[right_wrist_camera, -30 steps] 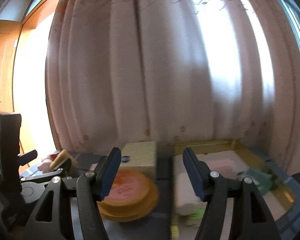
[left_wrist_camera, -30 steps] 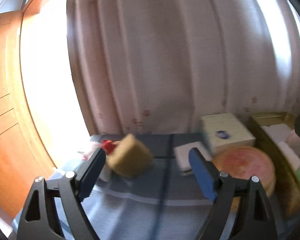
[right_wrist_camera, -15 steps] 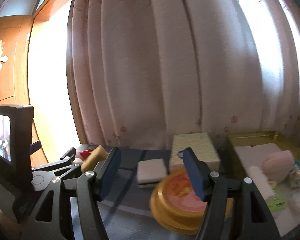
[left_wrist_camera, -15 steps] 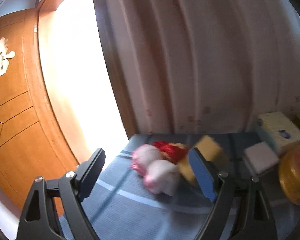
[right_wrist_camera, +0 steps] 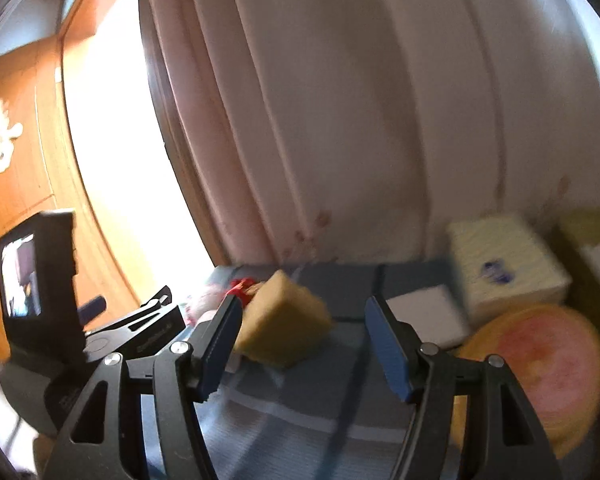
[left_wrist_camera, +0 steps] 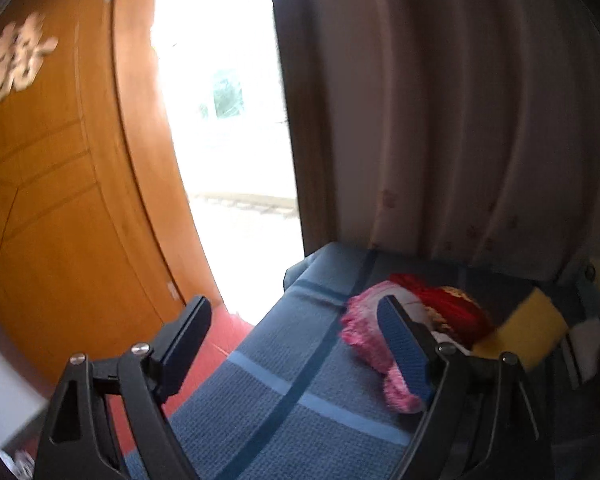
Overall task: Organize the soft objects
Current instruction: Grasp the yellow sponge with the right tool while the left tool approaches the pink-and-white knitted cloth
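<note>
**Both grippers empty above blue cloth; soft items grouped at its far end**

The left gripper (left_wrist_camera: 296, 344) stands with jaws spread wide and nothing between them, held over the striped blue cloth (left_wrist_camera: 284, 364). Its right finger overlaps a pink fluffy item (left_wrist_camera: 364, 320) lying on the cloth; contact cannot be confirmed. Directly behind the pink item sits a red soft item (left_wrist_camera: 456, 304), touching it. A yellow sponge (left_wrist_camera: 528, 332) lies just beside the red item, on the side away from the door (left_wrist_camera: 60, 200).

The right gripper (right_wrist_camera: 300, 336) is likewise released, jaws apart and holding nothing. In its view the yellow sponge (right_wrist_camera: 284, 320) sits tilted on the blue cloth (right_wrist_camera: 292, 396), beyond the left finger, with the red item (right_wrist_camera: 240, 285) just behind it. A white pad (right_wrist_camera: 428, 312) lies near the sponge. Beside the pad stand a tissue box (right_wrist_camera: 508, 268) and a round yellow-rimmed dish (right_wrist_camera: 540, 360). A curtain (right_wrist_camera: 360, 120) hangs behind the cloth. The frames are motion-blurred; finer detail cannot be determined.
</note>
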A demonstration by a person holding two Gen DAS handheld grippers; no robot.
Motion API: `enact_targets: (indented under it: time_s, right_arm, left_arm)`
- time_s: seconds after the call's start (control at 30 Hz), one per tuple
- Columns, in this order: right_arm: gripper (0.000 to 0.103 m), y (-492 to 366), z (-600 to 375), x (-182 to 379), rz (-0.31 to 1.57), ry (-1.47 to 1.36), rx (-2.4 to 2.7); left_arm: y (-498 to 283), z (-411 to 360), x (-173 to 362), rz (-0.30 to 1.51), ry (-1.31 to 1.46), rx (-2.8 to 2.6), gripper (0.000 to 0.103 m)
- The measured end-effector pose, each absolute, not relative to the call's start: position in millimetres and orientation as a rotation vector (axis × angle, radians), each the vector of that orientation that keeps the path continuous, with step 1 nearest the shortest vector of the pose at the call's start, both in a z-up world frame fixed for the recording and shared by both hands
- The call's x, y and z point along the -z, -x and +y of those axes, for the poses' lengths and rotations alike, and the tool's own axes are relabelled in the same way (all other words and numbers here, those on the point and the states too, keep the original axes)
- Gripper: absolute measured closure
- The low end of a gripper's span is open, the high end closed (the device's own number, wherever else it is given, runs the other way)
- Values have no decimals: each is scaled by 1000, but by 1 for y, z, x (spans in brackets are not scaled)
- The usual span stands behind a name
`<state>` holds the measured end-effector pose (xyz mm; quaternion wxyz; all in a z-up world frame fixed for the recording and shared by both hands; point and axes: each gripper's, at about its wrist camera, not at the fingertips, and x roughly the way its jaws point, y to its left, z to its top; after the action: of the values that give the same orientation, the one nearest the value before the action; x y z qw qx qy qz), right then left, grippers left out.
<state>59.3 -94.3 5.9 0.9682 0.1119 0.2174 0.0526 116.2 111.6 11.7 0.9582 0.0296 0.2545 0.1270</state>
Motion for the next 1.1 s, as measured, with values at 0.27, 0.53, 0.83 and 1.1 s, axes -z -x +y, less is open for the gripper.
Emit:
enact_targets:
  time_s: [0.27, 0.53, 0.83, 1.1]
  right_arm:
    - [37, -107, -90, 16, 587, -372, -162]
    - [37, -144, -89, 31, 679, -437, -150]
    - [53, -145, -95, 36, 690, -477, -195]
    - [58, -90, -93, -1, 451, -316, -170]
  left_arm:
    - [-129, 134, -9, 584, 58, -289, 17]
    - [-133, 139, -4, 607, 84, -281, 17]
    - [-131, 136, -4, 606, 77, -277, 17]
    - [-131, 137, -4, 605, 79, -271, 17]
